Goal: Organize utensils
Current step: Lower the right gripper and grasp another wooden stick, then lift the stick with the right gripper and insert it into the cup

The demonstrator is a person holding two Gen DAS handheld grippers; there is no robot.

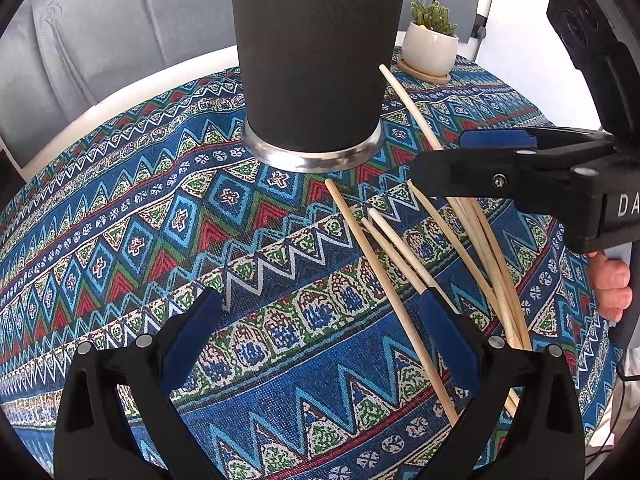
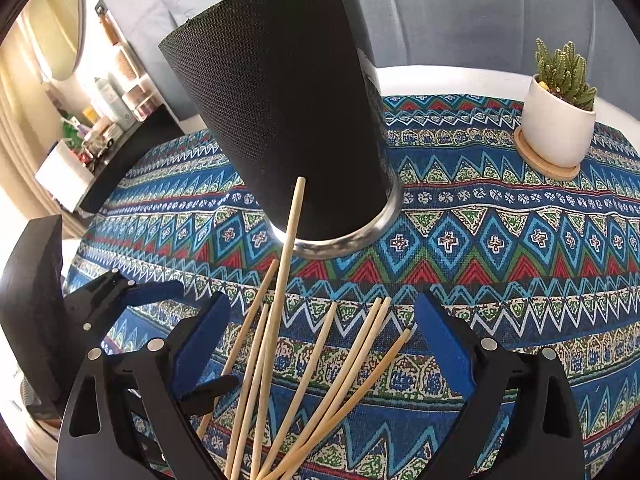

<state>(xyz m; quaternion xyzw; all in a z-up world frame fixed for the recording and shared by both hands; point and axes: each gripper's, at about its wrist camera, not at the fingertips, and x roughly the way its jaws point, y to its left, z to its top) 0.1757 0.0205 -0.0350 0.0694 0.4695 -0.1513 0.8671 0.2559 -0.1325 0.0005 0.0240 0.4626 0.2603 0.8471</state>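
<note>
Left wrist view: the wooden sticks (image 1: 404, 248) lie loose on the patterned tablecloth (image 1: 168, 216), on the near side of the black holder (image 1: 316, 56) and off to its right. Long axes run roughly from the holder's steel base ring back toward the camera, fanned. Left gripper (image 1: 320, 320) stands spread and empty; only its right finger reaches the pile's edge. Right gripper (image 1: 436, 156) hovers over the sticks, jaws parted, nothing clamped.

Right wrist view: sticks (image 2: 312, 372) sit directly between the right gripper's (image 2: 320, 340) wide-apart blue pads, tips pointing toward the holder (image 2: 288, 120). The right looks the nearer hand. Sticks are thin, round, pale, smooth; holder is tall, tapered, matte mesh-textured; cloth is woven. Potted succulent (image 2: 556, 120) stands well right of the holder.
</note>
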